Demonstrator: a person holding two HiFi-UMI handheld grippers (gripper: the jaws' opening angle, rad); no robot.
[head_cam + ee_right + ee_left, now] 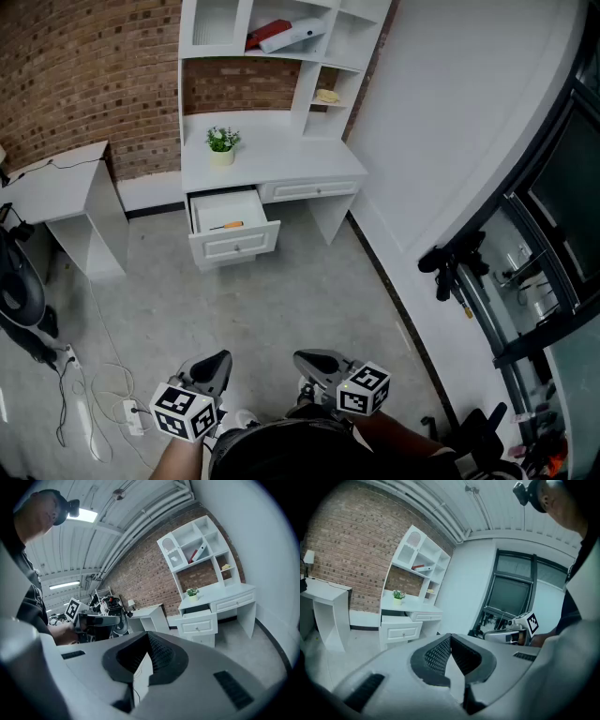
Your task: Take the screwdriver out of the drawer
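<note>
Orange on its handle marks out the small screwdriver (228,225). It lies flat on the bottom of the pulled-out white drawer (234,247), under the left end of the white worktop (281,159) against the far red brick wall (84,75). It sits roughly crosswise in the drawer, with bare drawer bottom all round it. Both tools are well apart from it, low at the near edge of the head view.

The left hand-held gripper (214,367) has its jaws pressed together with nothing between them. The right hand-held gripper (315,362) is likewise closed and empty. Each gripper view shows the ribbed black pads meeting at the tip.

The screwdriver looks light and stiff and not at all fragile, but probably round enough to roll if nudged. Its thin shaft would likely slip in a pinch. The thicker orange handle looks the better hold, taken across its middle from above, with the jaws spread first.

No brand or readable writing shows anywhere. The only print is the black-and-white square markers on the left cube (184,412) and the right cube (364,389).
</note>
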